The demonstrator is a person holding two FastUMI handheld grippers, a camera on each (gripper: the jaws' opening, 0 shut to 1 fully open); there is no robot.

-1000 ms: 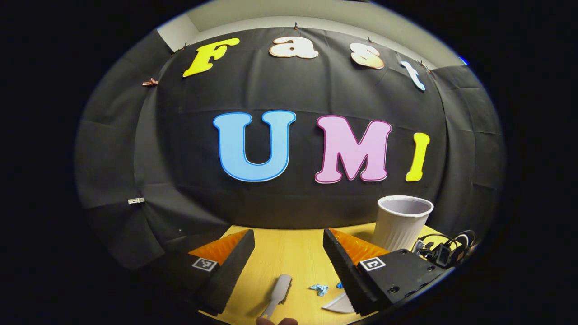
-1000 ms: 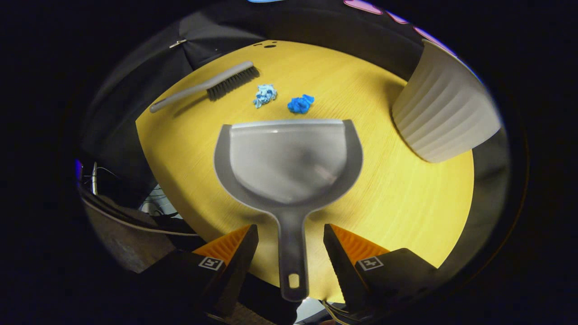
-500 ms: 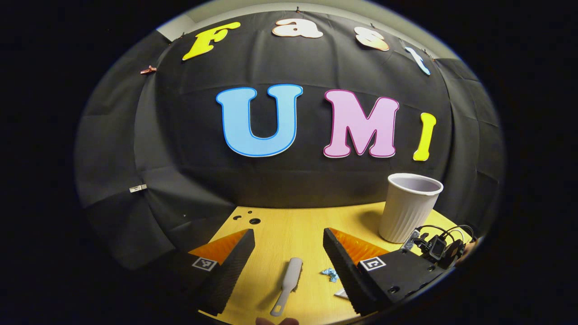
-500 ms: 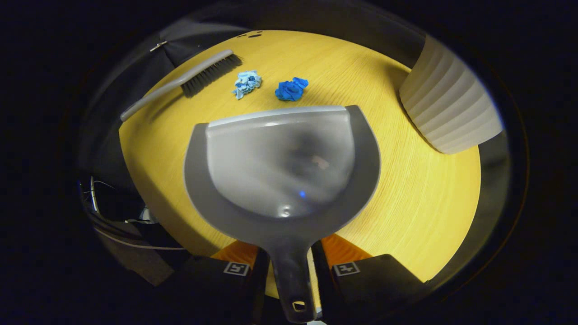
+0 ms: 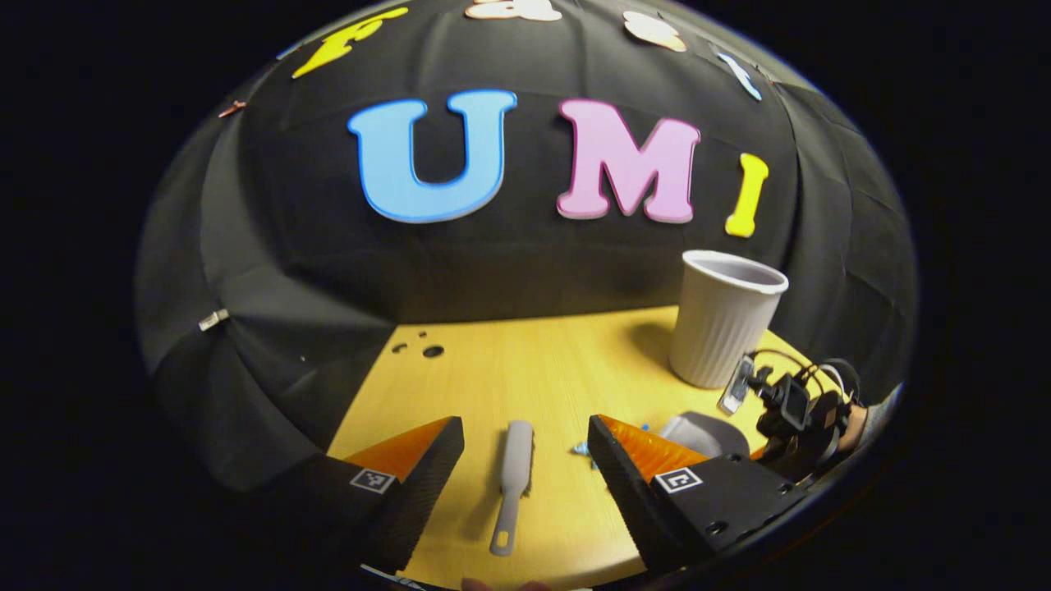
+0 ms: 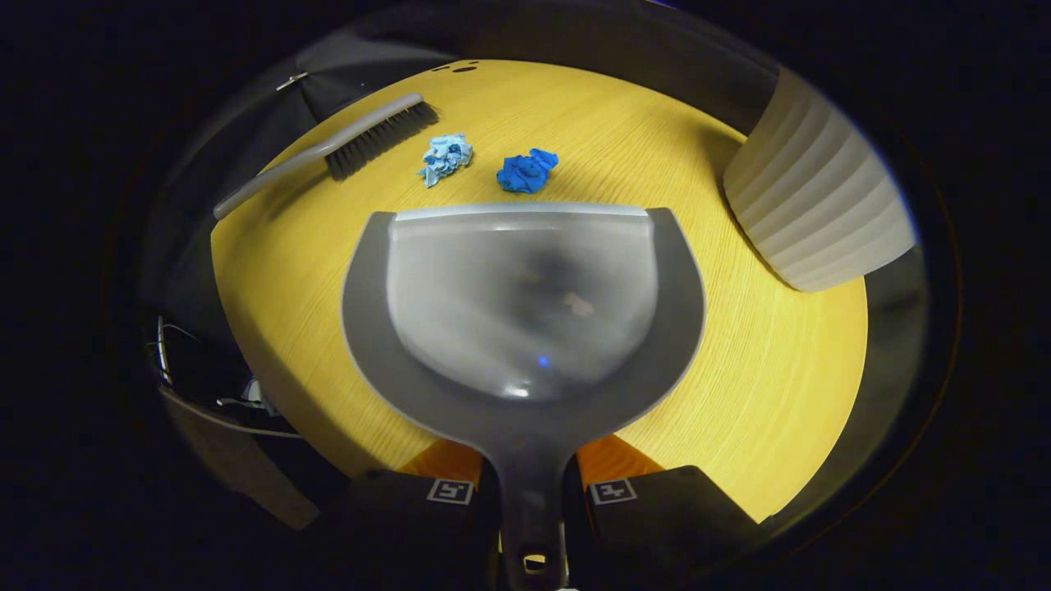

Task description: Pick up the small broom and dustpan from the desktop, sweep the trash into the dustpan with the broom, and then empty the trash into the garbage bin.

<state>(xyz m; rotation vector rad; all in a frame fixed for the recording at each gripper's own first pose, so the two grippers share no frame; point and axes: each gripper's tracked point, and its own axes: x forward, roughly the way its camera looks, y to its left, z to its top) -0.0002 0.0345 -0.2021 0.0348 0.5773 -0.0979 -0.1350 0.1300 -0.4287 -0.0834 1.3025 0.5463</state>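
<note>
In the right gripper view a grey dustpan (image 6: pixel 525 304) lies flat on the yellow table (image 6: pixel 739 369), and my right gripper (image 6: pixel 531 501) is shut on its handle. Just past its front lip sit a light blue paper wad (image 6: pixel 445 156) and a dark blue wad (image 6: pixel 525 171). The small grey broom (image 6: pixel 328 156) lies at the far left, bristles toward the wads. In the left gripper view my left gripper (image 5: pixel 525 460) is open above the table, with the broom (image 5: pixel 511 484) lying between its fingers, handle toward me and untouched.
A white ribbed bin (image 5: pixel 722 320) stands at the back right of the table; in the right gripper view the bin (image 6: pixel 813 205) is to the right of the dustpan. Cables (image 6: pixel 205 386) hang below the table's left edge. Small holes (image 5: pixel 431 351) mark the far left corner.
My right gripper has moved forward and shut on the dustpan handle. The left gripper has tipped down toward the table, so the whole broom now lies between its open fingers.
</note>
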